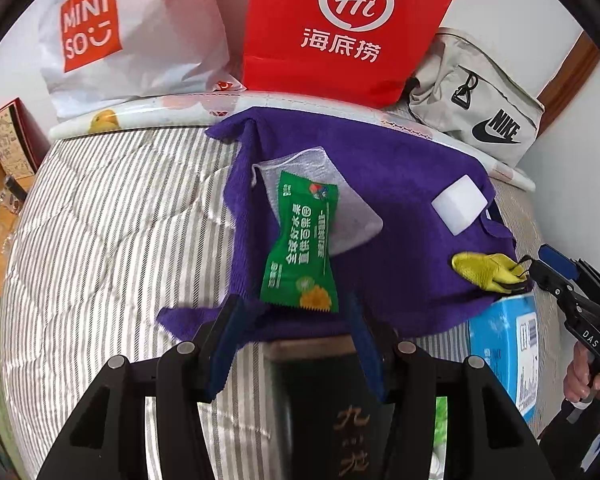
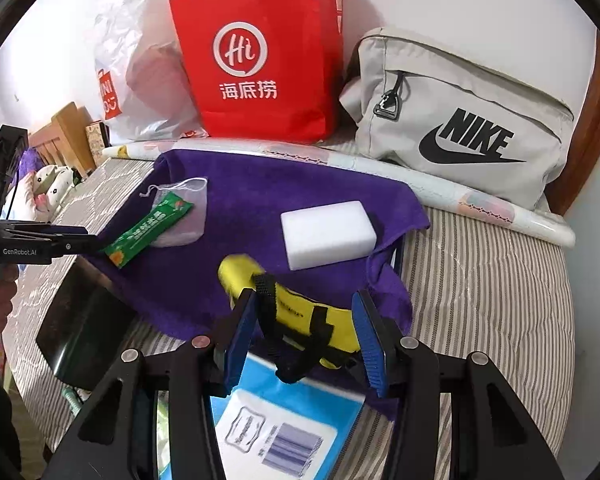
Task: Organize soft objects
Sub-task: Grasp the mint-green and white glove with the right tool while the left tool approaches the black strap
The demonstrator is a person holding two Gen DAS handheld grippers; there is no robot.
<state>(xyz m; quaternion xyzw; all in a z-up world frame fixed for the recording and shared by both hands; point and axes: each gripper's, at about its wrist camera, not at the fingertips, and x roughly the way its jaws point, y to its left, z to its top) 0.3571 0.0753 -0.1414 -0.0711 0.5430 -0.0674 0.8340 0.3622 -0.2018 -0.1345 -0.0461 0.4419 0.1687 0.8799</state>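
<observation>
A purple towel point(image 1: 400, 208) is spread on the striped bed, also in the right wrist view point(image 2: 239, 216). On it lie a green snack packet point(image 1: 300, 248) over a white mesh pouch point(image 1: 340, 200), a white sponge block point(image 1: 458, 204) and a yellow pouch with black straps point(image 1: 484, 272). My left gripper point(image 1: 295, 328) is open, its fingers either side of the green packet's near end. My right gripper point(image 2: 304, 340) is open around the yellow pouch point(image 2: 300, 308). The sponge point(image 2: 328, 234) lies just beyond it.
A red Haidilao bag point(image 1: 348, 24), a white Miniso bag point(image 1: 131, 32) and a grey Nike bag point(image 2: 460, 120) stand at the back by the wall. A blue box point(image 2: 283, 424) and a dark box point(image 1: 320, 400) lie under the towel's near edge.
</observation>
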